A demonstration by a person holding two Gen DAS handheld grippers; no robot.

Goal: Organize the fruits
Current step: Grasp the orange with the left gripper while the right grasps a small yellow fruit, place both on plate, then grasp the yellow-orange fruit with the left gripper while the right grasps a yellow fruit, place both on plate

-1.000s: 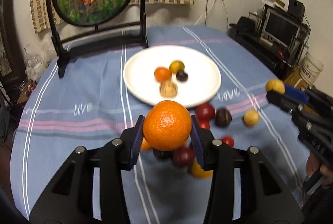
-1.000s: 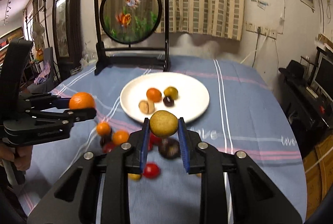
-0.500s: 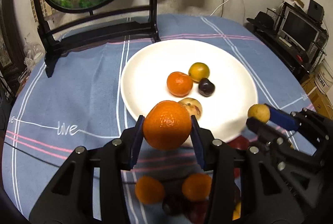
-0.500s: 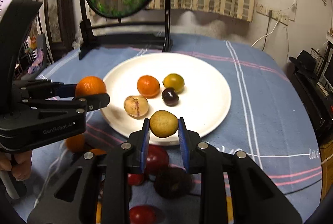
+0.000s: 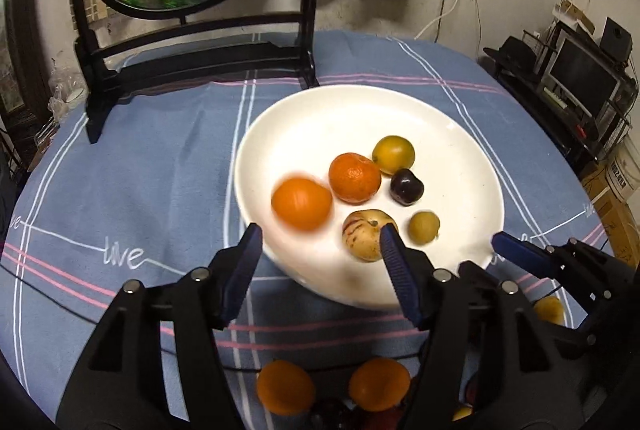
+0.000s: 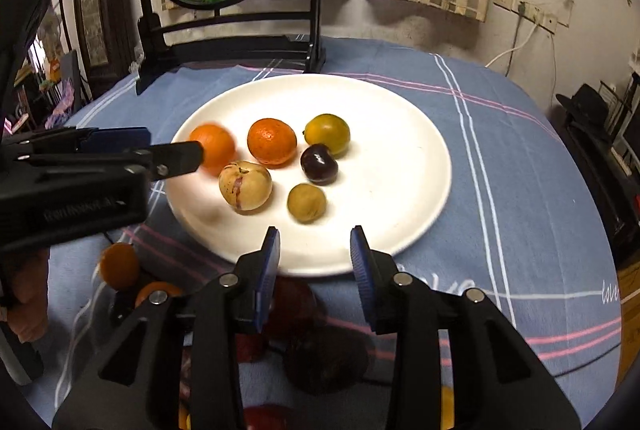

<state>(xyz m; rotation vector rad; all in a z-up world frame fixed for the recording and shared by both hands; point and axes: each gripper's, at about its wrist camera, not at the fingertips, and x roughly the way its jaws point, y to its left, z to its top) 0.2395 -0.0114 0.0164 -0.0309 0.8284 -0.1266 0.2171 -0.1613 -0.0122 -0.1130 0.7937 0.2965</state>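
Note:
A white plate holds several fruits. A blurred orange lies at its left side, just off my left gripper, which is open and empty over the plate's near rim. A small yellow-brown fruit lies near the front, just beyond my right gripper, also open and empty. A mandarin, a yellow-green fruit, a dark plum and a striped pale fruit also lie on the plate.
Loose oranges and dark red fruits lie on the blue striped tablecloth under the grippers. A round goldfish screen on a black stand stands behind the plate. Shelves with electronics are at the right.
Both grippers have opened. The orange has dropped from the left one and the yellow-brown fruit from the right one onto the plate. Both grippers moved closer to the plate.

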